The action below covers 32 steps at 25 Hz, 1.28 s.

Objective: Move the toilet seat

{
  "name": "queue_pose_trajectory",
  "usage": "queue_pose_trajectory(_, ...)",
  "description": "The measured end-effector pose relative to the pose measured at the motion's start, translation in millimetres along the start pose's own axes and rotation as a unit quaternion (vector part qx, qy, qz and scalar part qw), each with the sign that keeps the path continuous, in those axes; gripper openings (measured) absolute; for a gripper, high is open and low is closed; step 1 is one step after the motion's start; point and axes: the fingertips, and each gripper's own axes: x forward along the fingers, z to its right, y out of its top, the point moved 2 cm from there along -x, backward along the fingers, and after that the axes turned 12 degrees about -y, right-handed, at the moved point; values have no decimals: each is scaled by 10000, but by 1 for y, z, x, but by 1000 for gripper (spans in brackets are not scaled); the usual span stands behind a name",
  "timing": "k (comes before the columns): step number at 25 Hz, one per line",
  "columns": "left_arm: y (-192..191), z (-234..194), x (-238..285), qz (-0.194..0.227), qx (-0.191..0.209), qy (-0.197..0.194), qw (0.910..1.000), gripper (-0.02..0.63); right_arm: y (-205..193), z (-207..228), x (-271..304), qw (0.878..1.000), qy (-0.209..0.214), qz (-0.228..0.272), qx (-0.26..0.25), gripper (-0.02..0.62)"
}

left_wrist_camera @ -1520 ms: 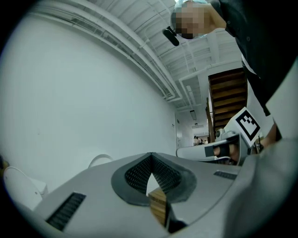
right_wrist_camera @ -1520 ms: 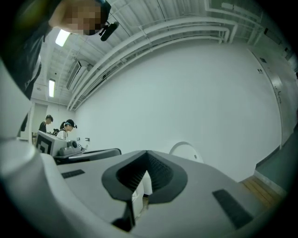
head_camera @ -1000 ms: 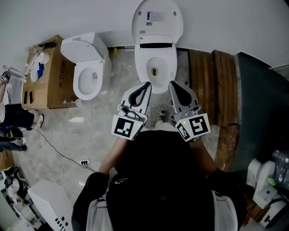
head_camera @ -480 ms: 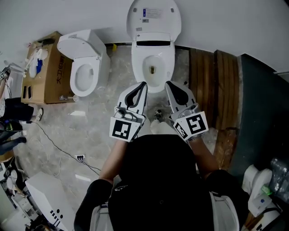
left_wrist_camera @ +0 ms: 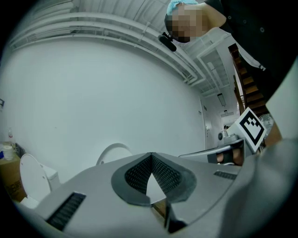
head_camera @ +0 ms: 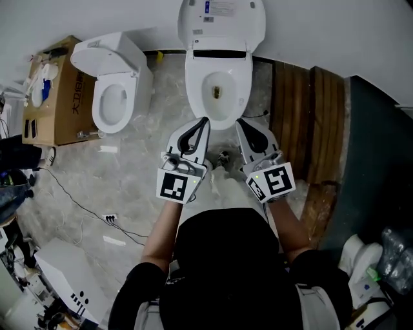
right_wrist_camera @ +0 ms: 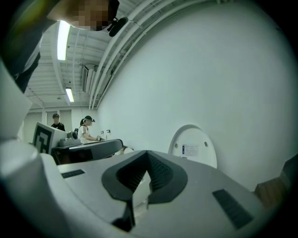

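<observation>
Hovering side by side, the left gripper (head_camera: 202, 124) and right gripper (head_camera: 241, 124) are held with jaws pressed together, empty. Just beyond, the toilet seat (head_camera: 195, 84) is seen lowered, the lid (head_camera: 221, 19) raised. Closed jaws could be skidded off its smooth rim.

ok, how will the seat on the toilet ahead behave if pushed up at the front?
Seat looks like rigid moulded plastic: probably stiff, not floppy. Likely hinged at the back below the raised lid, so it should swing up rather than slide. Its glossy surface looks slippery; the shut left gripper and right gripper may skate off the edge.
</observation>
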Motion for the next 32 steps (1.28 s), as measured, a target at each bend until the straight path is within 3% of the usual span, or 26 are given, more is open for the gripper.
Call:
queue_pose_trajectory(9, -59, -37, 20, -202, -151, 137, 9996, 8, -53, 19, 41, 9996, -74, -260, -12, 12)
queue_pose_trajectory(32, -205, -72, 25, -468, -393, 217, 9979, 8, -229, 31, 99, 9927, 18, -1201, -91, 12)
